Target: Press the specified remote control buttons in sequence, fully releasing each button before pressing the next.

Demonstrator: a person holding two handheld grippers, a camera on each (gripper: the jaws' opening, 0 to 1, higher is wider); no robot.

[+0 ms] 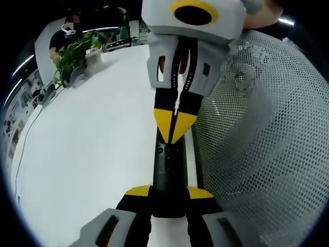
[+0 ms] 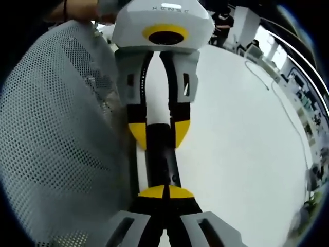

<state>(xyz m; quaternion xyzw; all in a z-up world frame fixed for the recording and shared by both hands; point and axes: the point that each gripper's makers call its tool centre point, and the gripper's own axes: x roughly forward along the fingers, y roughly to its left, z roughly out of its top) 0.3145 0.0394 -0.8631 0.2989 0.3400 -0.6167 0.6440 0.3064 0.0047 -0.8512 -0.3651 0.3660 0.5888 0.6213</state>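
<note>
A long black remote control [image 1: 167, 172] lies lengthwise between my two grippers over the white table [image 1: 92, 144]. My left gripper [image 1: 168, 193] is shut on its near end, one yellow tip on each side. My right gripper [image 1: 175, 127] comes down from the top of the left gripper view, shut, with its joined yellow tips resting on the remote's upper face. In the right gripper view, my right gripper [image 2: 166, 193] has both tips together on the remote [image 2: 162, 159]. The left gripper [image 2: 159, 133] clasps the remote's far end there.
A white perforated mesh container [image 1: 257, 134] stands close beside the remote, on the left in the right gripper view [image 2: 56, 134]. A potted green plant [image 1: 72, 56] and a seated person are at the table's far edge. A cable [image 2: 280, 103] runs over the open tabletop.
</note>
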